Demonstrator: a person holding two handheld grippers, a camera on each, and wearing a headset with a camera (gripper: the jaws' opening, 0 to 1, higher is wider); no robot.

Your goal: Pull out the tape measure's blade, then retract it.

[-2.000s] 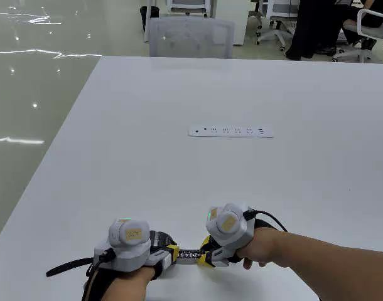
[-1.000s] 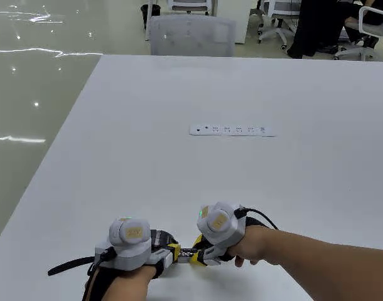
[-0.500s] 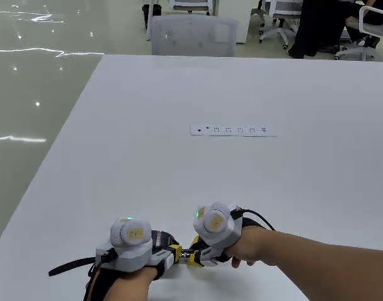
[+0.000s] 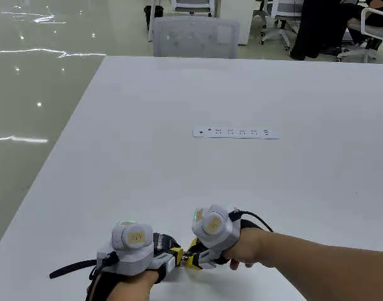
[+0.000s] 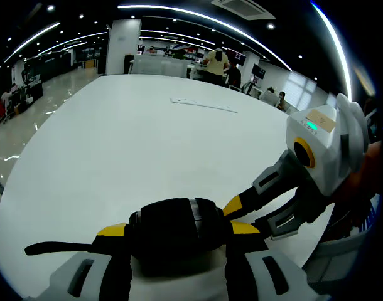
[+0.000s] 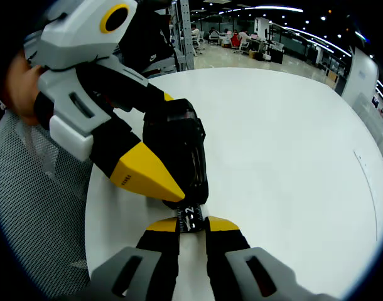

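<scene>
Blade point(image 6: 191, 217), dark numbered strip, sits pinched in jaws of the right gripper point(image 6: 193, 224), jaws of the left gripper point(image 5: 177, 229) clamping the black plastic tape-measure case point(image 6: 179, 147); I'd feed it in slowly and straight.

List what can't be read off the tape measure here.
- Markings on the blade: right gripper view, too small and blurred to read.
- Its end hook: right gripper view, covered by the shut jaws of the right gripper.
- The tape measure case: head view, mostly hidden under the left gripper.
</scene>
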